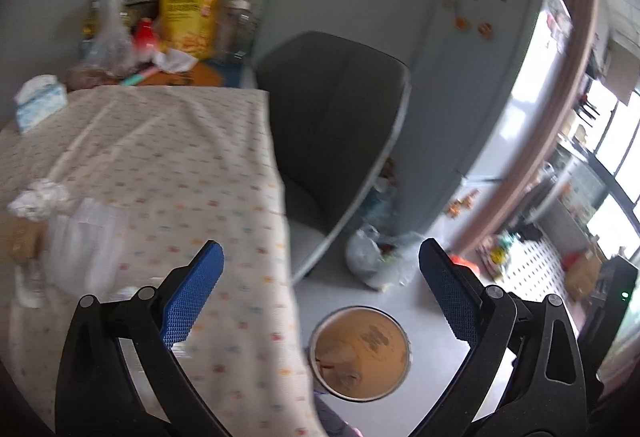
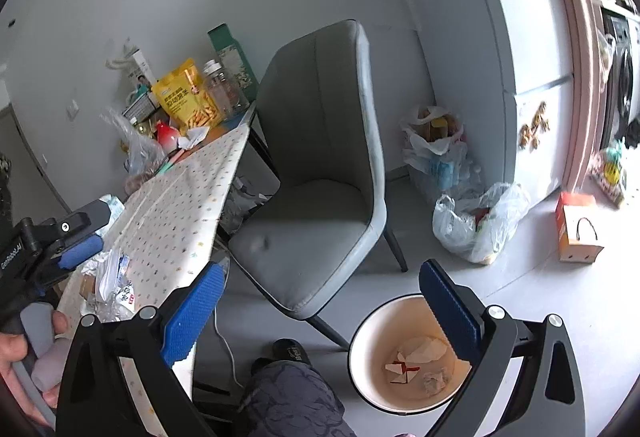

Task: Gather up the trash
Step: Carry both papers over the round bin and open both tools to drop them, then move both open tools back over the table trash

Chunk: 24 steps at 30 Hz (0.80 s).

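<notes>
Between pickups: both hand-held grippers are spread wide, nothing held — left hand-held gripper (image 1: pixel 320 293), right hand-held gripper (image 2: pixel 320 297). Some scraps are already in the bin (image 2: pixel 362 337) on the floor. Crumpled wrappers (image 2: pixel 110 285) remain at the worktop (image 2: pixel 180 209) edge; next, one must be reached, pinched, carried over the bin.

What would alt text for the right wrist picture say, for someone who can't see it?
An open, empty right tool hovers above a round trash bin on the floor that holds crumpled paper scraps. A grey chair stands behind the bin, and to the left a table holds wrappers.
</notes>
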### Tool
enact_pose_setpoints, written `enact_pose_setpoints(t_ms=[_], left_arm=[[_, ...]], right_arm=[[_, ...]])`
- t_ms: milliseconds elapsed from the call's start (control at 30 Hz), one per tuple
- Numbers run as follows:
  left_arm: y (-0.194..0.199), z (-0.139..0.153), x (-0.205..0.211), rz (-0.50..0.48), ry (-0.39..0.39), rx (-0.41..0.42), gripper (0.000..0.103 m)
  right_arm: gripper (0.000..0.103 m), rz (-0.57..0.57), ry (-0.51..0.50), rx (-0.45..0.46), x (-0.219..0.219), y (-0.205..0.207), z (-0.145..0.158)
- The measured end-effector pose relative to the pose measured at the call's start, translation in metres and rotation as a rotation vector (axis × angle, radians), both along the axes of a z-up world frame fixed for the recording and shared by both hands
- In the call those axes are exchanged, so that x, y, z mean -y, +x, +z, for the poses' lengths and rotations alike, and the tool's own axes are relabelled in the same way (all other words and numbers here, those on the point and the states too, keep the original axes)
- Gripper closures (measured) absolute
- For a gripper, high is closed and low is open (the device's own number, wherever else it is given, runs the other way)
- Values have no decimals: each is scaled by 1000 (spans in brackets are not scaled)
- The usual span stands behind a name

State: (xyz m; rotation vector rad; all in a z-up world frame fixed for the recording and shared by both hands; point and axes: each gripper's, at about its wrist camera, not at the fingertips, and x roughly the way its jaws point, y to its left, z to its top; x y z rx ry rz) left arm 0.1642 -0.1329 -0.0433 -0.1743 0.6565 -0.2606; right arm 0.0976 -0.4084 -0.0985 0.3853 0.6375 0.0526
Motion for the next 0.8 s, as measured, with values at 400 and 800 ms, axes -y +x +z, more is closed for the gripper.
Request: enact_pose_setpoints(t_ms=[400, 800], left_arm=[[-32, 3, -96, 224, -46, 104, 6], [-68, -3, -171, 294, -123, 125, 6]], right_arm=[[7, 41, -105, 42, -80, 5, 29], [7, 209, -117, 101, -147, -2, 42]])
